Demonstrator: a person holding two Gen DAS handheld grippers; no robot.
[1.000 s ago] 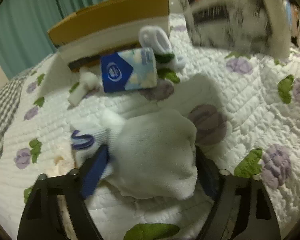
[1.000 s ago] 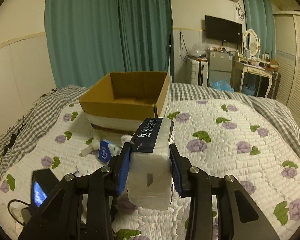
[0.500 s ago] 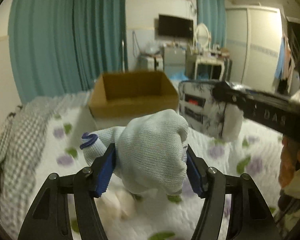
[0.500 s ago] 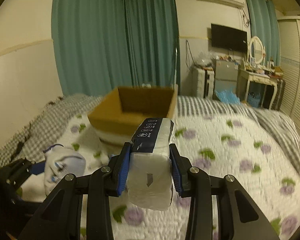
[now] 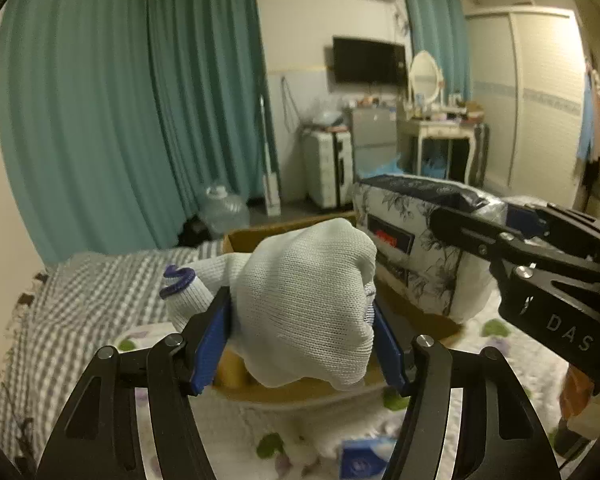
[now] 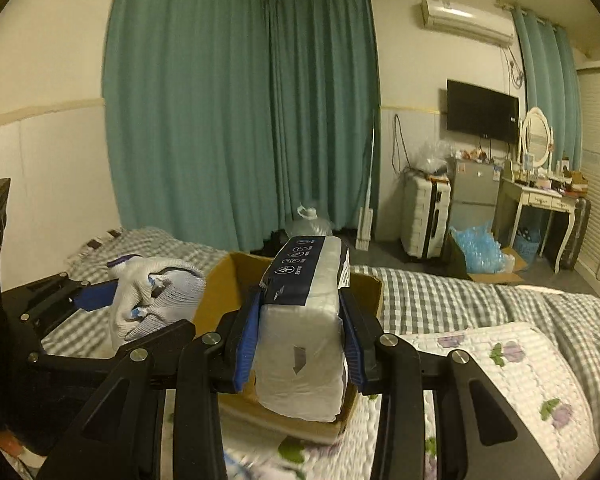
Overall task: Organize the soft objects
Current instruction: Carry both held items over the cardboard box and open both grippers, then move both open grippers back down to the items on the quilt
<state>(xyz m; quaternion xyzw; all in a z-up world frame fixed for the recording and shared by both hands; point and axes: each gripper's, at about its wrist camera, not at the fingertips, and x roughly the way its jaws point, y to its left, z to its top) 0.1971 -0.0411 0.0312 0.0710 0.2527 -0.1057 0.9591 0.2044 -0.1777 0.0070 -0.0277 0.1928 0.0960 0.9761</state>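
Observation:
My left gripper (image 5: 302, 340) is shut on a bundle of white knit socks (image 5: 304, 304) with a blue-trimmed cuff, held over the open cardboard box (image 5: 240, 240). My right gripper (image 6: 300, 328) is shut on a white tissue pack (image 6: 304, 344) with a dark blue top, also held over the box (image 6: 216, 304). The tissue pack (image 5: 420, 248) shows at the right of the left wrist view, and the socks (image 6: 152, 300) at the left of the right wrist view. The two loads hang side by side, apart.
The box stands on a bed with a white floral quilt (image 6: 520, 372) and a grey checked sheet (image 5: 80, 304). A blue tissue packet (image 5: 364, 460) lies on the quilt below. Teal curtains (image 6: 240, 120), a suitcase (image 6: 424, 216) and a dressing table (image 6: 540, 200) stand beyond the bed.
Both grippers have risen and moved forward to above the box, each keeping its load. The socks were lifted off the quilt a second ago.

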